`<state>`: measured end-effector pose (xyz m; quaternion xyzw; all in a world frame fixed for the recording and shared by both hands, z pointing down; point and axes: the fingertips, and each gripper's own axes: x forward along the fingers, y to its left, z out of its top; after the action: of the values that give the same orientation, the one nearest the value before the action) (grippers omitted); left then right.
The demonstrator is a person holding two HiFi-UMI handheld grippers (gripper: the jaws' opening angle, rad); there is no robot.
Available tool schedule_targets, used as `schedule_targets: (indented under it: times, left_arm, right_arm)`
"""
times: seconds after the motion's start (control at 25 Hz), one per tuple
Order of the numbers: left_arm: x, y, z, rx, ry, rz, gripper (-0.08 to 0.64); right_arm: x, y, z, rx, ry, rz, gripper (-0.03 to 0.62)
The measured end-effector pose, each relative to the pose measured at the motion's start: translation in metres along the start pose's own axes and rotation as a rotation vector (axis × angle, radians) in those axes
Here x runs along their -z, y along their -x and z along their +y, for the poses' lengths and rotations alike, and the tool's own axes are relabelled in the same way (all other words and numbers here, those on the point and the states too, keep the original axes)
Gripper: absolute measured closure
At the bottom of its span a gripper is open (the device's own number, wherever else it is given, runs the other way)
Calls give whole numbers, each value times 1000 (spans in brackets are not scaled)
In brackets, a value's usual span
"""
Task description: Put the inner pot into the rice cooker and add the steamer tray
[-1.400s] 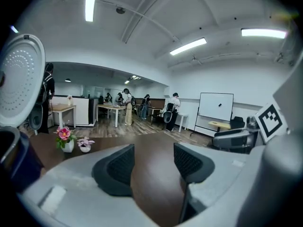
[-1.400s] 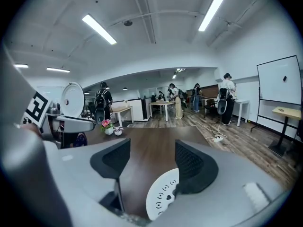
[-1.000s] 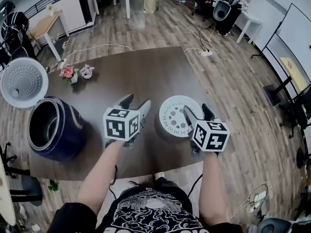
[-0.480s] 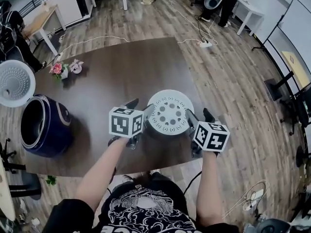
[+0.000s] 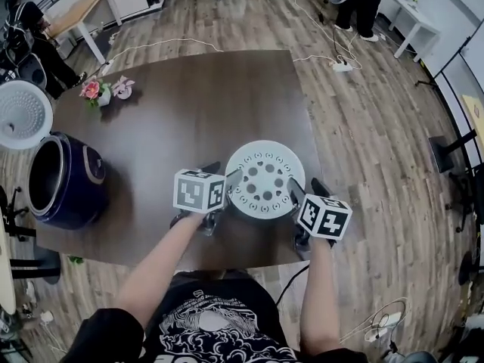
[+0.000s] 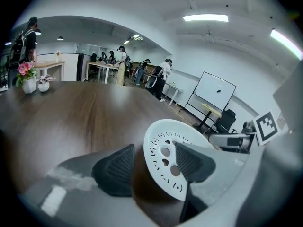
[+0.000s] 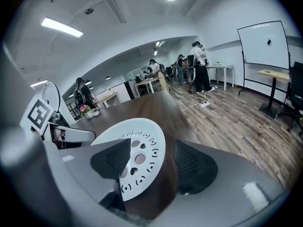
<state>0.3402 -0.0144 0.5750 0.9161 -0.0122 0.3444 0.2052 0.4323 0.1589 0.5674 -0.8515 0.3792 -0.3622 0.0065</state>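
We count one steamer tray (image 5: pixel 265 174). It is a round white disc lying flat on the dark wooden table (image 5: pixel 189 104), near the front edge and straight before the person. Its face carries a ring of small slots near the rim and larger round holes further in.

There are two grippers, one at each side of the tray. The left gripper (image 5: pixel 223 174) has the tray's left rim between its jaws. One pad reaches over the tray's top. The other stands outside the rim with a strip of bare table between pad and rim, so the jaws are partly apart and grip nothing. The right gripper (image 5: pixel 306 190) mirrors it at the right rim. Its jaws have just been closing and the rim is between them, but a gap shows between the outer pad and the rim, so it holds nothing either.

Further out we see one rice cooker (image 5: pixel 72 195), navy blue, at the table's left end and well apart from the tray. Its white perforated lid (image 5: pixel 21 116) is tipped open. The cooker is dark inside, and we cannot tell what it holds.

Two small flower pots stand side by side at the far left corner, one with a pink bloom (image 5: pixel 92 91), the other paler (image 5: pixel 121 88).
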Motion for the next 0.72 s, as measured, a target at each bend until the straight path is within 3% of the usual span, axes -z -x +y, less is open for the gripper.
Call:
schedule_targets:
  times: [0.28,0.72]
  left_arm:
    - [9,-11,2,-1,61,38,306]
    - [21,-16,2,47,154,42,428]
  right_arm:
    - [18,-17,-11,-26,-28,70,361]
    - [30,-25,-7,-52,-45,115,438]
